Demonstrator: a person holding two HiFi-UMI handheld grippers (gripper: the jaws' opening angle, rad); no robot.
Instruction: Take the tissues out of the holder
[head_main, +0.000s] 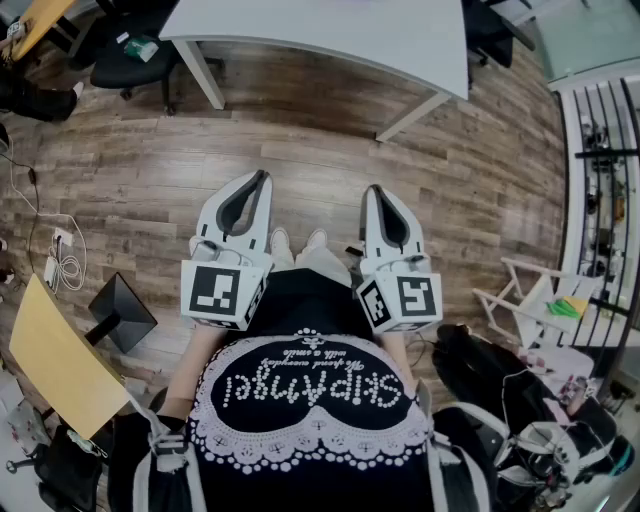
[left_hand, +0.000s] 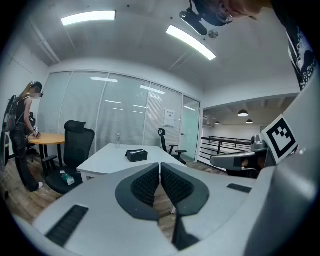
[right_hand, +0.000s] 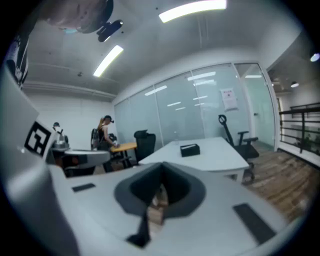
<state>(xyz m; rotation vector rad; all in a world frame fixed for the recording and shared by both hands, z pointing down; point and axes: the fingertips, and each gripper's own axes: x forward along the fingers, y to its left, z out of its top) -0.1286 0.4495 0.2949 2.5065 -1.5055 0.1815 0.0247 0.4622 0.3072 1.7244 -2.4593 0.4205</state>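
Touching at tips (empty): left gripper (left_hand: 160, 167), right gripper (right_hand: 161, 167) fingers (right_hand: 182, 191).

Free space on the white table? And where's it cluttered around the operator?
The white table is bare all round the black tissue holder; a bottle stands near its far corner. The wood floor between person and table is open. Crowded: cables at left, white rack and bags at right.

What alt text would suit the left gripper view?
The left gripper, jaws shut and empty, points toward a white table bearing a black tissue holder. Black office chairs stand around it before a glass wall.
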